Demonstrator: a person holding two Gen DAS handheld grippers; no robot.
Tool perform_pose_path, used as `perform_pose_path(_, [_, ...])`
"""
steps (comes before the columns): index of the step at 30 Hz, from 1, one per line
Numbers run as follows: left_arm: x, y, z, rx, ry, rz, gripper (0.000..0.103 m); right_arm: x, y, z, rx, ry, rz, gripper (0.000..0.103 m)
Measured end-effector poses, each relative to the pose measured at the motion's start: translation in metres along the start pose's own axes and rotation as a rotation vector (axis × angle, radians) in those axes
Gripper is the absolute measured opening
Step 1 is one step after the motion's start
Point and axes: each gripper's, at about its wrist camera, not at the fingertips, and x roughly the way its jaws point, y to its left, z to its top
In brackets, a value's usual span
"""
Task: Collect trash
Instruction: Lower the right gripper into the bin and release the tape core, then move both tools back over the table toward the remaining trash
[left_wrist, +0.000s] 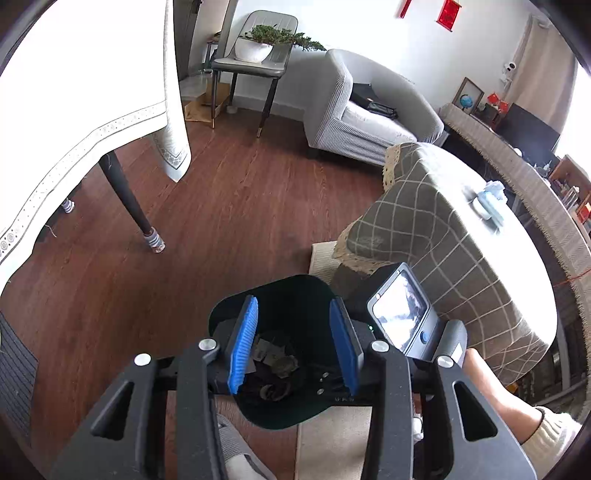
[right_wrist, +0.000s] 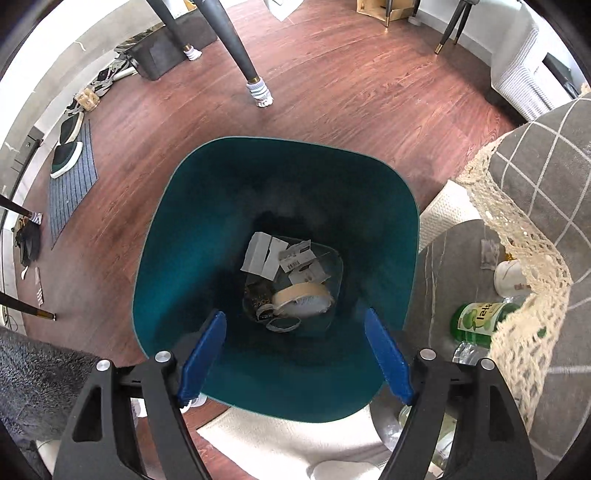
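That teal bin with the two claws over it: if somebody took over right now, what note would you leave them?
Left claw: open, empty, above the teal bin.
Right claw: open, empty, over the bin mouth.
Done: paper scraps and a tape roll lie at the bin's bottom.
Left: a green bottle and a clear plastic bottle lie under the low table's cloth, possibly trash; a tissue pack sits on top.
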Motion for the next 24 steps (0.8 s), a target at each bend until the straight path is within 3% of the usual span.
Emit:
perform_pose_path(9, [-0.030,-0.023,0.016,-0.008,-0.087,-0.043,0.046,-0.039,-0.002,-0.006,-0.015,-0.095,0.044,0.079])
perform_pose_path(24, [-0.065,-0.055,0.039,-0.007,-0.233,-0.068,0.054,-0.163,0.007,-0.028,-0.094,-0.449,0.045,0.068])
